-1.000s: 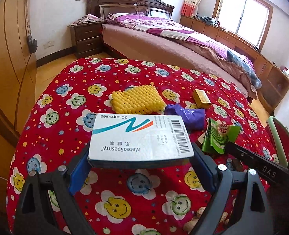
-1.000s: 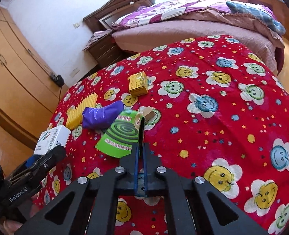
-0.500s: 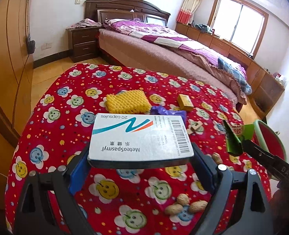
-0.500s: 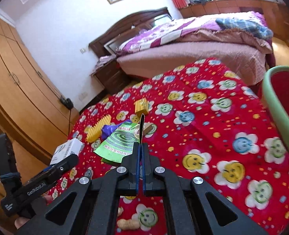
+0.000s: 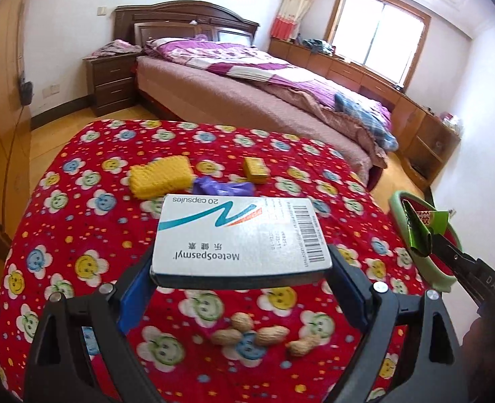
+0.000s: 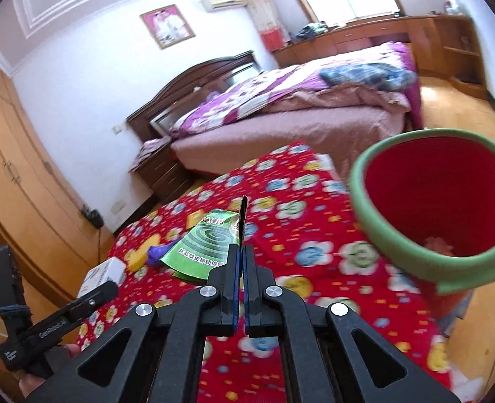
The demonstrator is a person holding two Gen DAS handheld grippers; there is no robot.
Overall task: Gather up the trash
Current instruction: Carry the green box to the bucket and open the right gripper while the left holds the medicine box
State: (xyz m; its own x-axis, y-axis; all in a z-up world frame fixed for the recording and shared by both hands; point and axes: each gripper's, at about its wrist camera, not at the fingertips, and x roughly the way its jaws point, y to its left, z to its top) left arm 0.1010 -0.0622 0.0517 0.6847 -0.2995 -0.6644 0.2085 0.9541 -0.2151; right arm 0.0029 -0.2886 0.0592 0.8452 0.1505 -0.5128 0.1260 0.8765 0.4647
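My left gripper [image 5: 242, 262] is shut on a white medicine box [image 5: 240, 235] and holds it above the red flowered tablecloth [image 5: 79, 228]. My right gripper [image 6: 241, 252] is shut on a green mosquito-coil packet [image 6: 203, 248], lifted off the table; it also shows in the left wrist view [image 5: 418, 231]. A red bin with a green rim [image 6: 438, 201] stands off the table's right edge, close to the right of the packet. A yellow sponge [image 5: 160, 179], a purple bag [image 5: 224, 188], a small yellow box [image 5: 255, 169] and several peanuts [image 5: 257, 334] lie on the table.
A bed [image 5: 264, 90] stands beyond the table, with a nightstand [image 5: 111, 80] to its left. Wooden wardrobe doors [image 6: 15, 168] run along the left side. The left gripper with the box shows in the right wrist view [image 6: 103, 273].
Both grippers have risen and drawn back from the table. The right gripper has carried the green packet rightward to beside the red bin, which has come into view.
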